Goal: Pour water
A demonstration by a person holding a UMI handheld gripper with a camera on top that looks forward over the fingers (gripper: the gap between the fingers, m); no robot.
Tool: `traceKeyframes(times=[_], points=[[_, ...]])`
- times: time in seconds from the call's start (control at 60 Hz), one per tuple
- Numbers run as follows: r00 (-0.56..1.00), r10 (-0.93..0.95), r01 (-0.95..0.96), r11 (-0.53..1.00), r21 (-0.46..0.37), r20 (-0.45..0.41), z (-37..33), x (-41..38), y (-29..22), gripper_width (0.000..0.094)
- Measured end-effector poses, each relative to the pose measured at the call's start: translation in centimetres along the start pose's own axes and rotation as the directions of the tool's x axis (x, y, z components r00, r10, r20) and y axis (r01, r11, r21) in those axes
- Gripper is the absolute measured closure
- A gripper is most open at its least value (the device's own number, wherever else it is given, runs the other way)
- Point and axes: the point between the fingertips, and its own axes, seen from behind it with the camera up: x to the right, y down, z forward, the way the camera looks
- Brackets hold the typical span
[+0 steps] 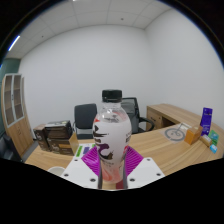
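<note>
A clear plastic bottle (111, 125) with a white cap and a white, black and red label stands upright between my fingers, held up above the wooden table (150, 145). My gripper (112, 166) is shut on the bottle, its purple pads (96, 157) pressing on the lower body from both sides. The bottle's lower part looks pinkish. I see no cup or other vessel for the water.
Black office chairs (86, 116) stand behind the table. A wooden desk (170, 115) sits to the right, with a purple box (206, 120) and a round dish (176, 132) near it. A shelf unit (14, 105) and a dark crate (52, 132) are on the left.
</note>
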Motion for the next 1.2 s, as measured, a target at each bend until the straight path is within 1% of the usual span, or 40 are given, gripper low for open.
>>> traceKeyframes(times=[0.117,0.3,0.333,0.367,0.467,0.55,0.583,0.633,0.667,0.683,0.717,0.733,0.8,1.017,1.2], points=[[0.995,-0.089,0.087,0.995,-0.044,-0.045,1.5,3.2,3.9,0.0661],[0.996,-0.079,0.075,0.993,-0.087,-0.047,2.4,4.9,8.1,0.0652],[0.996,-0.078,0.076,0.996,-0.052,-0.044,2.2,5.0,7.5,0.0655],[0.996,-0.082,0.080,0.996,-0.051,-0.044,2.0,4.9,7.8,0.0651],[0.996,-0.079,0.077,0.996,-0.037,-0.049,1.9,4.9,7.7,0.0552],[0.997,-0.065,0.062,0.996,-0.068,-0.051,1.8,5.0,7.8,0.0453],[0.997,-0.059,0.053,0.993,-0.104,-0.056,1.7,5.2,8.5,0.0409],[0.994,-0.072,0.057,0.984,-0.169,-0.086,0.9,5.8,9.3,0.0249],[0.992,-0.082,0.065,0.981,-0.180,-0.091,0.3,5.8,9.1,0.0111],[0.992,-0.087,0.070,0.981,-0.181,-0.087,-0.1,5.7,8.9,0.0057],[0.992,-0.097,0.080,0.979,-0.187,-0.080,-1.0,5.6,8.7,0.0096],[0.992,-0.101,0.084,0.978,-0.189,-0.081,-1.5,5.4,8.6,0.0098],[0.991,-0.110,0.092,0.974,-0.204,-0.074,-4.1,4.6,7.8,0.0069],[0.995,-0.080,0.062,0.959,-0.278,-0.054,-16.7,1.1,5.1,0.0079],[0.995,-0.088,0.070,0.952,-0.297,-0.050,-26.8,-1.2,3.3,0.0079]])
